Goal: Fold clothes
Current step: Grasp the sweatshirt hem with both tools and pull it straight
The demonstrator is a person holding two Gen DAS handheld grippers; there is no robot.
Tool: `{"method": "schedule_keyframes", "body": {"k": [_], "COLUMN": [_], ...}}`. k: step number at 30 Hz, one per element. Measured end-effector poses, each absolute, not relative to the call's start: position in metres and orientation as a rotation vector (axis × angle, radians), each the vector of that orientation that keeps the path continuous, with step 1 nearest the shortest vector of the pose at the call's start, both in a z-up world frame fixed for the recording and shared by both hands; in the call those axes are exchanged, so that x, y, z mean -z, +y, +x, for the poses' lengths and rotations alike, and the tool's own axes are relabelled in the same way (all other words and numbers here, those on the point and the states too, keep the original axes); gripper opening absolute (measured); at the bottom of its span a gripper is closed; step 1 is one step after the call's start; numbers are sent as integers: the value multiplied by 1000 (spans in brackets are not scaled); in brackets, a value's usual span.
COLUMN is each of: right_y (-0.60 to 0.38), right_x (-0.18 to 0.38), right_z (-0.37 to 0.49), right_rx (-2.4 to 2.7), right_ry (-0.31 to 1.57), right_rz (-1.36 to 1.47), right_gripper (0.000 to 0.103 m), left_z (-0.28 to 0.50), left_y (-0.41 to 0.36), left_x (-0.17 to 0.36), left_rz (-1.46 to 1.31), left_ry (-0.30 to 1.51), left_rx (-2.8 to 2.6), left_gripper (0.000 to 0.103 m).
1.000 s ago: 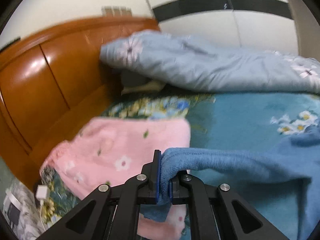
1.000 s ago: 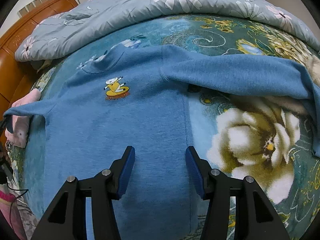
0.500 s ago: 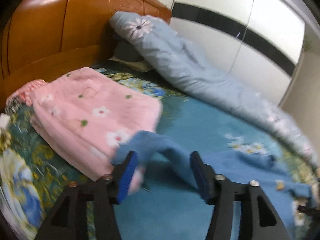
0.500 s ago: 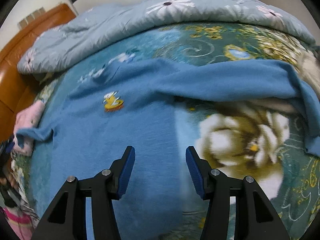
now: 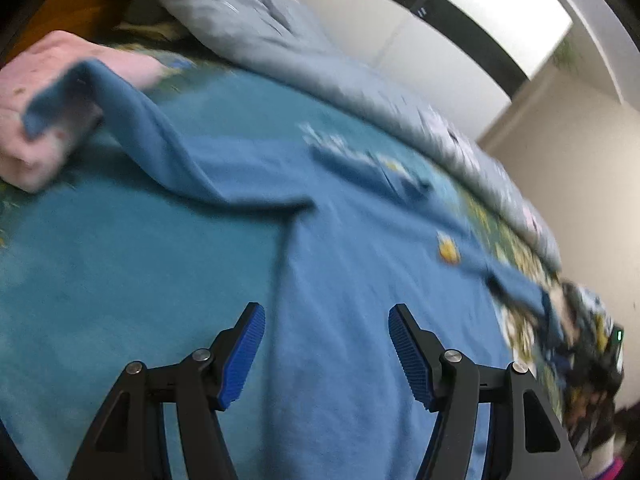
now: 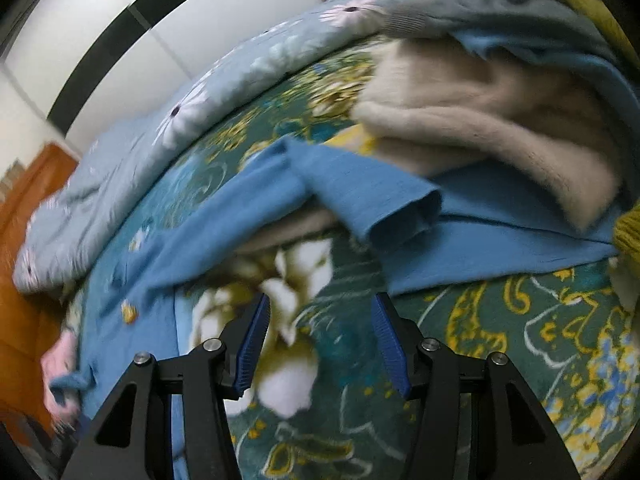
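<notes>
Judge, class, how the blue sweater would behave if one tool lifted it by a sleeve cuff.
The blue sweater likely hangs floppy: its sleeve drapes loosely over the pink garment. Its fuzzy knit probably grips well. The body would likely drag behind across the bedspread.

1. Bed sheet (image 6: 500, 320) w/ teal-green ground, yellow scrolls and big white flowers is seen spread over the bed.
2. Grey-blue duvet (image 5: 280, 40) w/ daisy print is bunched along the far side of the bed, next to the wall.
3. Orange-brown wooden headboard (image 6: 24, 208) is seen at the left edge, right-wrist view.
4. White wardrobe panels (image 5: 500, 8) crossed by a black band (image 6: 132, 12) are seen behind the bed.
5. Plain beige wall (image 5: 580, 168) is seen to the right, left-wrist view.
6. Both views are motion-blurred; light source can't be told.
</notes>
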State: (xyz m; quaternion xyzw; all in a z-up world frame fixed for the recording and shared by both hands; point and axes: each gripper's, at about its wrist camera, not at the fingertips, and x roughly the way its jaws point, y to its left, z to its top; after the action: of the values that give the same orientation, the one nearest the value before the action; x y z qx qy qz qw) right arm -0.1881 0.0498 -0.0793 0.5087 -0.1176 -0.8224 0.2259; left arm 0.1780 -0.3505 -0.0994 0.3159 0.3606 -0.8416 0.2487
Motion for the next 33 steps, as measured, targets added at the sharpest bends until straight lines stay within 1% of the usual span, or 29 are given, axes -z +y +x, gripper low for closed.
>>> {"method": "schedule_keyframes", "body": {"k": [2, 7, 10, 13, 19, 22, 25, 30, 33], "right_y": [47, -10, -51, -79, -103, -104, -94, -68, -59], "right_x": [82, 91, 98, 102, 110, 111, 112, 115, 114], "right_z": [-193, -158, -119, -95, -87, -73, -57, -33, -22], "right_rx": [2263, 1976, 1805, 1722, 1681, 1564, 1524, 1482, 1493], "right_ry": [-355, -194, -58, -2, -27, -44, -7, -21, -13], "right_rz": [1429, 1387, 1338, 1290, 1297, 1319, 1318, 1333, 1343], "right_gripper": [54, 54, 54, 54, 55, 55, 55, 55, 55], "left_z": [176, 193, 208, 224, 238, 241, 244, 257, 266], "left_y": [-345, -352, -351, -350, -341, -332, -323, -311, -306], "left_x": [100, 101, 106, 112, 122, 123, 124, 127, 127], "left_rz": [883, 902, 945, 968, 1022, 1048, 1065, 1052, 1021], "left_ry": [956, 955, 951, 970, 1044, 1067, 1104, 1193, 1222], "left_rx": [2289, 2261, 2245, 2207, 2213, 2245, 2276, 2328, 2343], "left_gripper": [68, 68, 68, 68, 68, 68, 68, 68, 67]}}
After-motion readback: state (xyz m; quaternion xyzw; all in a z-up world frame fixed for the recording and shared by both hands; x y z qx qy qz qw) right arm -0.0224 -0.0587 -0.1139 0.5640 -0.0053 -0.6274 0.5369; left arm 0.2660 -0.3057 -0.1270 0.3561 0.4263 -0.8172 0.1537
